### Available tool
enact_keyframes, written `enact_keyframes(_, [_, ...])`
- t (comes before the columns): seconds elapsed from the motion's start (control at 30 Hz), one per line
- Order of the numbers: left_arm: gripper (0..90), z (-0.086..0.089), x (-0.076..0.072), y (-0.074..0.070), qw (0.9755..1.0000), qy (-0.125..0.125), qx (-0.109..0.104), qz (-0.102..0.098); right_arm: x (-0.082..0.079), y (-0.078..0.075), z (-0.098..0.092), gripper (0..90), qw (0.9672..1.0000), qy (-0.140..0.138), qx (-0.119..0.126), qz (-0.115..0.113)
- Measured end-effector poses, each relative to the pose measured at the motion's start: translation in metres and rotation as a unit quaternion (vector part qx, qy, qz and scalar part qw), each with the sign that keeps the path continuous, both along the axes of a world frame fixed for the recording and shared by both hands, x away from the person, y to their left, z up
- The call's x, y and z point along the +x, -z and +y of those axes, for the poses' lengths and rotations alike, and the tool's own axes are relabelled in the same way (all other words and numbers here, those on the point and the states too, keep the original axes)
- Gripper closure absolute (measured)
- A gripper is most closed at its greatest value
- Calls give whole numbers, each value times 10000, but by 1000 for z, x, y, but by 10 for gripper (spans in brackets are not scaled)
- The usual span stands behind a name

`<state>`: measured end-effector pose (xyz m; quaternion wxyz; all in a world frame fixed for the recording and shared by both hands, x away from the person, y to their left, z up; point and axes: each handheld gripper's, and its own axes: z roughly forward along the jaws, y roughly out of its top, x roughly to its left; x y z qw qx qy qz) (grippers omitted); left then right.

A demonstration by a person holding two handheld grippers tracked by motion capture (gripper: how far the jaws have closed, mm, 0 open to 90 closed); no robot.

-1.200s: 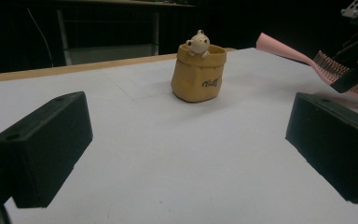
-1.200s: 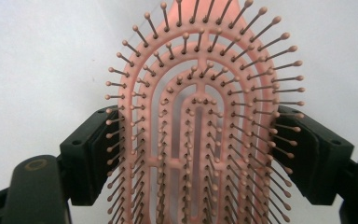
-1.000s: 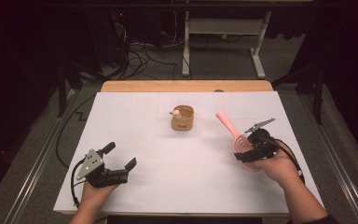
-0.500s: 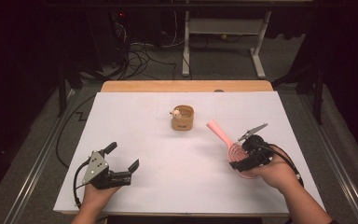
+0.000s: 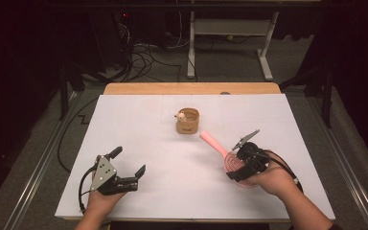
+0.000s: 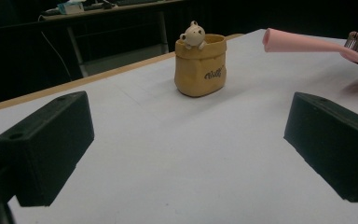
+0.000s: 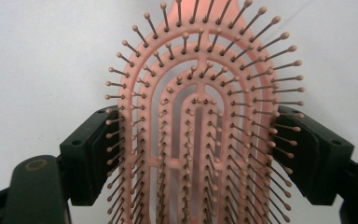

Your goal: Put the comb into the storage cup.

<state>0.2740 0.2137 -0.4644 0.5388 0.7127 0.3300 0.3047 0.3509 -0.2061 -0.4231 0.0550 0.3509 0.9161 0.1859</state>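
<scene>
Clamping the pink hairbrush (image 7: 200,126) by the edges of its bristled head, the right claw (image 5: 243,163) points its handle at the yellow bear pot (image 5: 188,120) ahead. That springy, slotted head could twist loose. The left claw (image 5: 124,167) gapes wide, empty, on the tabletop (image 5: 139,124).

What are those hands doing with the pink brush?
A person sits at a white table with a gripper in each hand. The right gripper is clamped on the head of a pink hairbrush, one jaw on each side, with the handle pointing toward a little yellow pot that has a tiny bear peeking over its rim. The left gripper holds nothing, and its jaws are wide open, low over the near side of the table.
</scene>
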Motion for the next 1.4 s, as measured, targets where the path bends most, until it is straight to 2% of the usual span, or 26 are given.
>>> enact_keyframes(0.23, [21, -1, 0, 0, 10000, 1, 40, -14, -1, 1, 17, 203, 9995, -285, -76, 85])
enact_keyframes(0.6, [22, -4, 0, 0, 10000, 11, 68, -36, -1, -1, 34, 203, 9986, -518, -94, 96])
enact_keyframes(0.73, [22, -7, 0, -6, 9997, -5, 175, -181, -1, 0, 40, 203, 9979, -625, -120, 95])
enact_keyframes(0.9, [22, -12, 5, -18, 9993, -18, 283, -234, 0, -1, 46, 203, 9975, -686, -148, 114])
enact_keyframes(1.0, [23, -13, 8, -30, 9995, 13, 169, -284, 1, -2, 50, 203, 9970, -746, -166, 112])
enact_keyframes(1.1, [23, -16, 14, -41, 9988, -18, 241, -429, 2, -4, 54, 203, 9968, -777, -168, 118])
enact_keyframes(1.2, [25, -23, 21, -49, 9985, 8, 169, -512, 4, -7, 58, 203, 9964, -822, -195, 106])
enact_keyframes(1.3, [27, -31, 28, -51, 9983, 47, 196, -549, 5, -9, 61, 203, 9961, -849, -197, 110])
enact_keyframes(1.4, [29, -37, 33, -47, 9984, 89, 209, -515, 7, -10, 63, 203, 9959, -877, -197, 125])
